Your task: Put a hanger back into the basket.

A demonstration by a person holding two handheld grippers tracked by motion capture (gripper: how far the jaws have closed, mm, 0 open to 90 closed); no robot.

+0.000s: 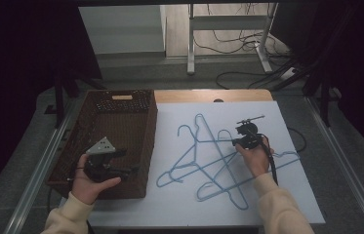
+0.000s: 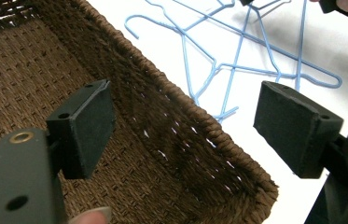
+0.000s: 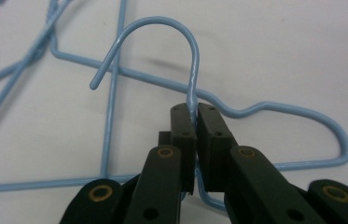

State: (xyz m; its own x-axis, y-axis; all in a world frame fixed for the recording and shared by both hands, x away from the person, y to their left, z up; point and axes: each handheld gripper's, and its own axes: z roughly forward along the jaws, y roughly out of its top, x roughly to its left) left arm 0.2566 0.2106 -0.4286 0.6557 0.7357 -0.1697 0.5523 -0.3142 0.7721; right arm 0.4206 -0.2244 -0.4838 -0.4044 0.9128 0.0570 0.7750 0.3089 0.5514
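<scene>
Hanger [image 3: 192, 70] neck pinched in right gripper [image 3: 195, 114] jaws; left gripper [image 2: 181, 126] jaws spread astride basket [image 2: 195, 121] rim.

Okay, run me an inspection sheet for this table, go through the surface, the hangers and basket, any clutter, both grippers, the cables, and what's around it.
Surface: white sheet over a wooden table top.
Job's things: several blue wire hangers lie crossed over each other on the sheet; brown wicker basket at the left, nothing seen inside.
Clutter: nothing seen.
Grippers: right gripper is shut on the neck of one hanger, just below its hook; left gripper is open, above the basket's near right corner.
Cables: a black cable trails from the right gripper along the forearm.
Surroundings: loose cables on the floor beyond the table, around a white frame; dark curtains at both sides.
</scene>
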